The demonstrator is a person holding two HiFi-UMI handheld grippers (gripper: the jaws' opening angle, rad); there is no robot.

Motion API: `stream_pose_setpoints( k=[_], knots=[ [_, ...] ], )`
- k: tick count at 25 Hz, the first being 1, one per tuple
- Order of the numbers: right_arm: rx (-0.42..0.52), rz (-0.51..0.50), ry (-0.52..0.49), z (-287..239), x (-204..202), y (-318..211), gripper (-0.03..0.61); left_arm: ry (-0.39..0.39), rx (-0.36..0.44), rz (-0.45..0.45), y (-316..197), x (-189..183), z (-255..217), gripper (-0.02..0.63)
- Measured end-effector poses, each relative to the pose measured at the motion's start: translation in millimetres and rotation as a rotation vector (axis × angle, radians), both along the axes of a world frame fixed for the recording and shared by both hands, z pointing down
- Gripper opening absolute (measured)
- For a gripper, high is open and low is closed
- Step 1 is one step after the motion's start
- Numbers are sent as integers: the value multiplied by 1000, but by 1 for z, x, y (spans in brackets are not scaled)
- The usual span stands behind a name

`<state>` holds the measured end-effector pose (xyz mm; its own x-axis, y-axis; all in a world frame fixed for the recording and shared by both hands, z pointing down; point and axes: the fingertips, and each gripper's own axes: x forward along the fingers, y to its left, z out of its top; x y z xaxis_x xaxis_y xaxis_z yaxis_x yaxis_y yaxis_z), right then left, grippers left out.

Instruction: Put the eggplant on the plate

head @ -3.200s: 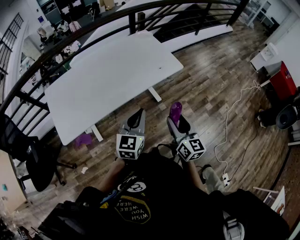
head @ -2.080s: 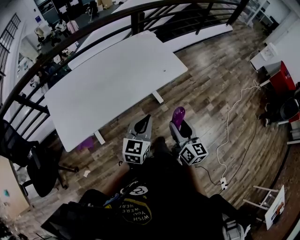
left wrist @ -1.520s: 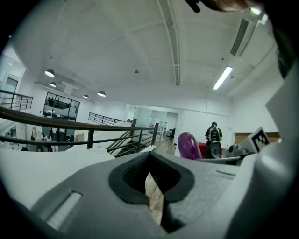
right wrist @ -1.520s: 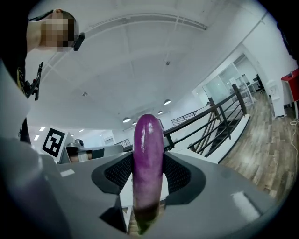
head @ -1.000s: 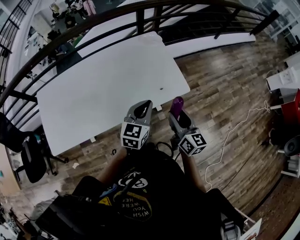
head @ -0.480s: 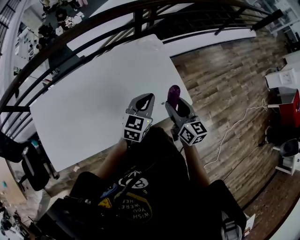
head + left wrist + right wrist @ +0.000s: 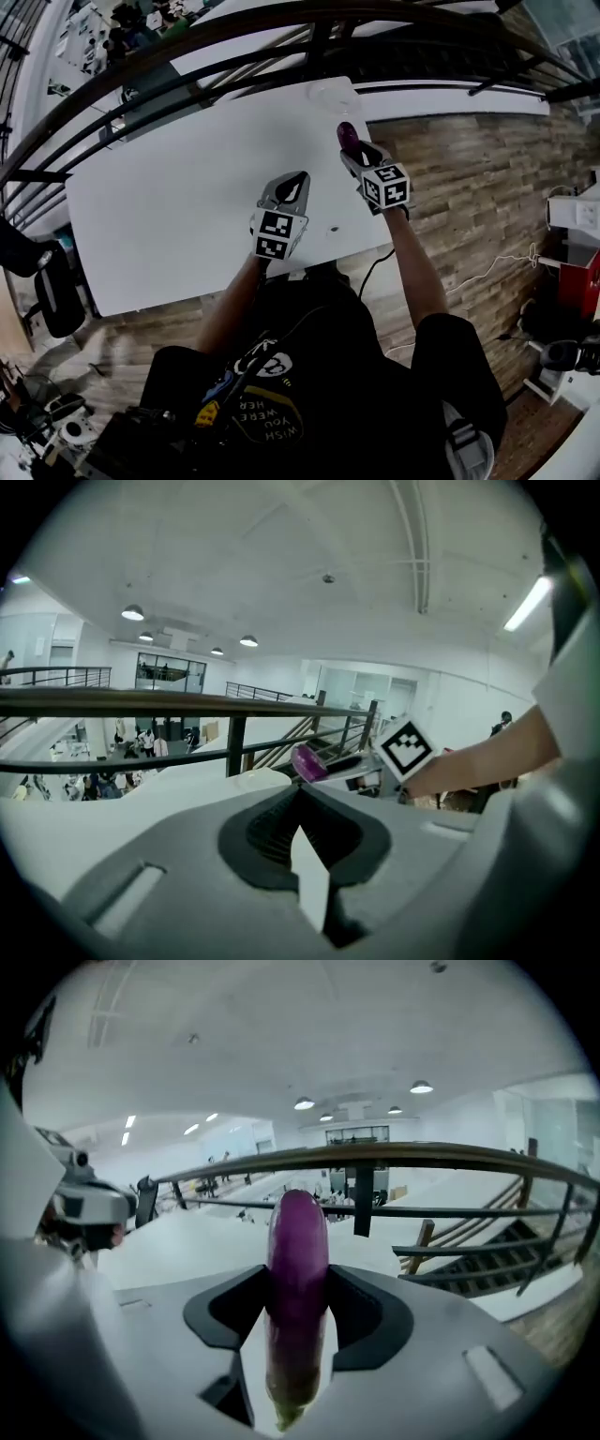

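A purple eggplant [image 7: 298, 1279] stands lengthwise between the jaws of my right gripper [image 7: 298, 1274], which is shut on it, stem end toward the camera. In the head view that gripper [image 7: 349, 145] holds the eggplant [image 7: 346, 134] over the far right part of the white table [image 7: 169, 197]. It hangs just short of a pale plate [image 7: 328, 91] at the table's far right corner. My left gripper [image 7: 302, 175] hovers over the table's near right part, shut and empty. Its view shows its own closed tips [image 7: 300, 794] and, beyond them, the eggplant [image 7: 307, 761].
A black railing [image 7: 187, 47] runs just behind the table, with a drop to a lower floor beyond. Wooden floor [image 7: 469, 187] lies to the right, with a cable and a red box [image 7: 577, 281]. A black office chair [image 7: 47, 291] stands at the table's left end.
The person has come up to the table. Both grippers have moved forward over it. The right one has carried the eggplant toward the plate at the far right corner.
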<state>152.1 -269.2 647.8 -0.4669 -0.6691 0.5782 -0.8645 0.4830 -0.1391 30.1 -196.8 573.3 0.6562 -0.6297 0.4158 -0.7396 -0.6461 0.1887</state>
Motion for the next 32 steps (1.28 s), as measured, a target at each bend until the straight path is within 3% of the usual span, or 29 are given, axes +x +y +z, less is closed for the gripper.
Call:
stream_pose_setpoints(
  k=[8,13,16,19,20,24,27,32],
  knots=[
    [-131,-353,424,86,13,-149,212,-29,-63,-127,-42,5,14,5],
    [-179,-560,690,131,8,-187,212,-46,-94,-229,-29,-15,22,5],
    [-192,-617,744,146,6,-196,213,-42,-135,-286,-18,-32,30,5],
    [-200,-569,661,141,2,-201,218,-23,-167,-316,-8,-42,29,5],
    [-198,-548,635,137,2,-200,272,-19,-168,-315,-5,-43,28,5],
    [-117,-435,501,103,4,-178,304,-3,-147,-293,1,-45,12,5],
    [-26,-309,293,58,13,-128,302,9,-97,-250,-4,-37,-8,5],
    [100,-103,-127,-34,6,22,251,14,-17,-152,0,-23,-37,5]
  ],
)
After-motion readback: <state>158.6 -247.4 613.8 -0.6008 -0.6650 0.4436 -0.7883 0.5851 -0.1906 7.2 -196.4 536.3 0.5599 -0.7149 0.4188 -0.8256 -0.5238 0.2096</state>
